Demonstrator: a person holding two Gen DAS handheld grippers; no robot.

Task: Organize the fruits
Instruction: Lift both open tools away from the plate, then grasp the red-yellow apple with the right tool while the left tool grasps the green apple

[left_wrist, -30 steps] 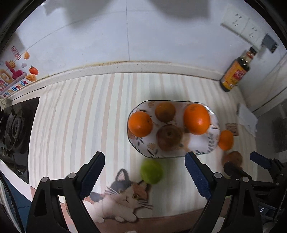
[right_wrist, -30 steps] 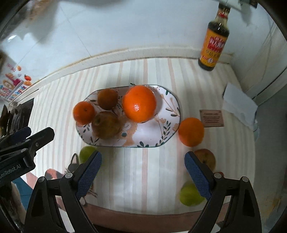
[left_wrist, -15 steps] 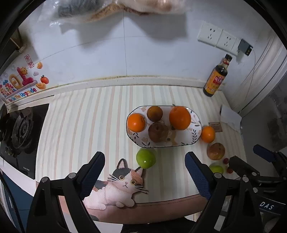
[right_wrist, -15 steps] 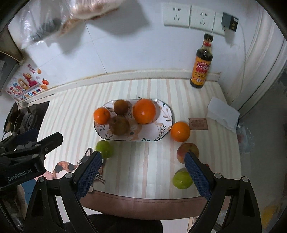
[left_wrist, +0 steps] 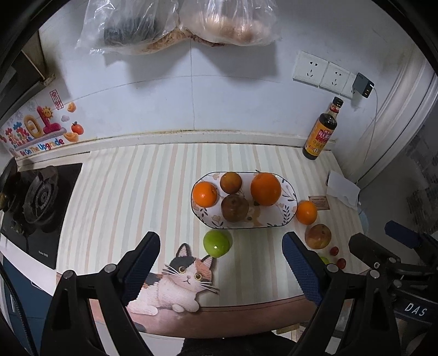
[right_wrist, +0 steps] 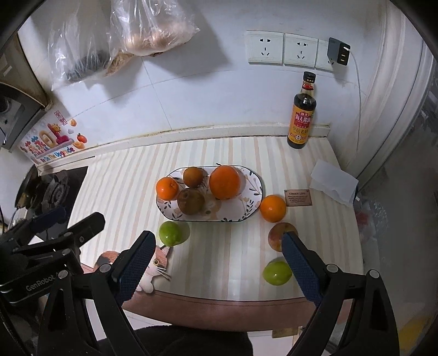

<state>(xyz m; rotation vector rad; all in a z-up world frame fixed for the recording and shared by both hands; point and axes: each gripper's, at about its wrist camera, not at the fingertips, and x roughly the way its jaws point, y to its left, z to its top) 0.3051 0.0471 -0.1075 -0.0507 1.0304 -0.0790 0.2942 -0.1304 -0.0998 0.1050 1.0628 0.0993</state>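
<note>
An oval flowered plate (left_wrist: 288, 217) (right_wrist: 256, 201) on the striped counter holds a large orange (left_wrist: 265, 189), a small orange (left_wrist: 204, 194) and two brown fruits (left_wrist: 234, 208). Off the plate lie a green apple (left_wrist: 217, 243) (right_wrist: 171, 233) at its front left, and to the right an orange (right_wrist: 273, 208), a reddish apple (right_wrist: 277, 232) and a second green apple (right_wrist: 277, 273). My left gripper (left_wrist: 219, 236) and right gripper (right_wrist: 218, 237) both hang high above the counter's front edge. Each is open with nothing between its fingers.
A soy sauce bottle (right_wrist: 301, 120) stands at the back right wall. A gas stove (left_wrist: 38, 202) is at the left, and a cat-shaped mat (left_wrist: 178, 284) at the front edge. A tissue (right_wrist: 332, 182), a small card (right_wrist: 297, 197) and two cherry tomatoes (left_wrist: 337, 256) lie at the right. Plastic bags (left_wrist: 178, 24) hang on the wall.
Both grippers have risen and drawn back from the counter, so the plate and fruits look smaller and the wall shows. Their jaws stayed wide and no fruit moved.
</note>
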